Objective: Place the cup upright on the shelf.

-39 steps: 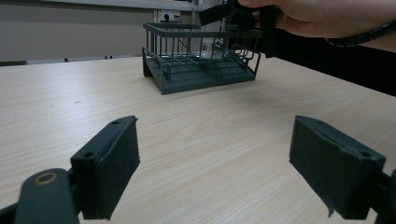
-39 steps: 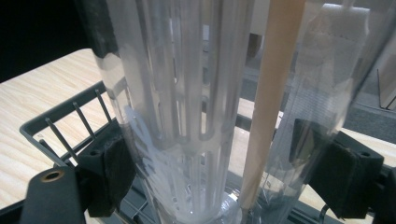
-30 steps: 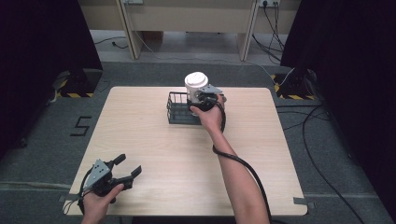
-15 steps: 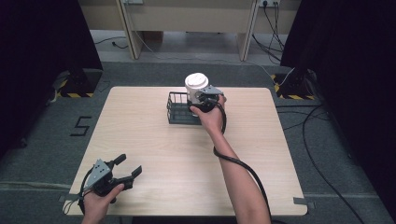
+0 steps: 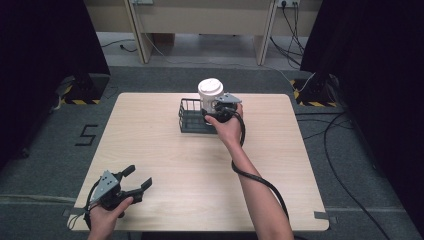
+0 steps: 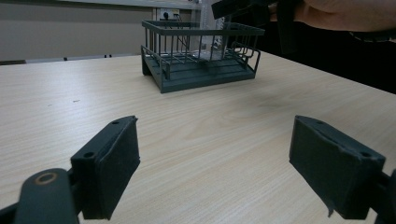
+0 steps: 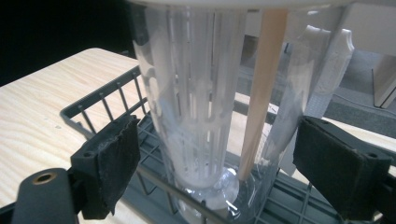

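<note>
Overhead and both gripper views share the basket (image 5: 192, 116)

One wire basket (image 5: 192, 116), one lidded cup (image 5: 210, 93) — two claws.

Clear glossy plastic cup (image 7: 205, 93); matt wire basket (image 6: 201, 51); wood-grain table (image 5: 200, 170)

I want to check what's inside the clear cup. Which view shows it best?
The right gripper view: the cup stands close between open jaws in the basket, showing a wooden stick and a white slotted insert. The high view shows mainly its white lid. The left gripper view shows it faintly behind the basket's bars.
</note>
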Demonstrator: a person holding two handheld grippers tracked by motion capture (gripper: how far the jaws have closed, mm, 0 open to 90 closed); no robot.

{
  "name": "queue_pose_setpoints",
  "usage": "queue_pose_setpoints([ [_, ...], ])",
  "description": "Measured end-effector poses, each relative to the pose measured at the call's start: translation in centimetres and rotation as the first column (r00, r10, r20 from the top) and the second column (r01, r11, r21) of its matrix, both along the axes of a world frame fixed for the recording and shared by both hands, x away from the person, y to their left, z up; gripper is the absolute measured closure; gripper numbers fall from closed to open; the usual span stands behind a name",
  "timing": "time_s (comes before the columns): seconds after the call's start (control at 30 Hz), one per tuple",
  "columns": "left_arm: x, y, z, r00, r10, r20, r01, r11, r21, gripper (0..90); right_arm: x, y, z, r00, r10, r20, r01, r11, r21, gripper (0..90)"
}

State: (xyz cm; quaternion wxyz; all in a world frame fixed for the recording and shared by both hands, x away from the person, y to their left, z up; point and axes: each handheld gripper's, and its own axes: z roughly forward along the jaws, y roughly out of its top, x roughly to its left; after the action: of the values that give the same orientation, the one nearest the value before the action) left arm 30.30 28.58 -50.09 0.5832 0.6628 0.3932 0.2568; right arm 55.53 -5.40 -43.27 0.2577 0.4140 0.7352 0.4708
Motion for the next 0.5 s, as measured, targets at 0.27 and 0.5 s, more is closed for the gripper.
queue_pose_setpoints([
  [0.27,0.0,-0.1,0.0,1.0000,-0.001,-0.001,0.001,1.0000,0.003,15.3,-1.1,-0.6,0.2,0.9999,0.010,0.012,-0.010,1.000,0.008,15.5],
  [0.5,0.0,0.0,0.0,1.0000,0.000,-0.002,0.000,1.0000,0.003,15.4,-2.0,-1.0,0.5,0.9995,0.023,0.021,-0.023,1.000,0.013,15.6],
])
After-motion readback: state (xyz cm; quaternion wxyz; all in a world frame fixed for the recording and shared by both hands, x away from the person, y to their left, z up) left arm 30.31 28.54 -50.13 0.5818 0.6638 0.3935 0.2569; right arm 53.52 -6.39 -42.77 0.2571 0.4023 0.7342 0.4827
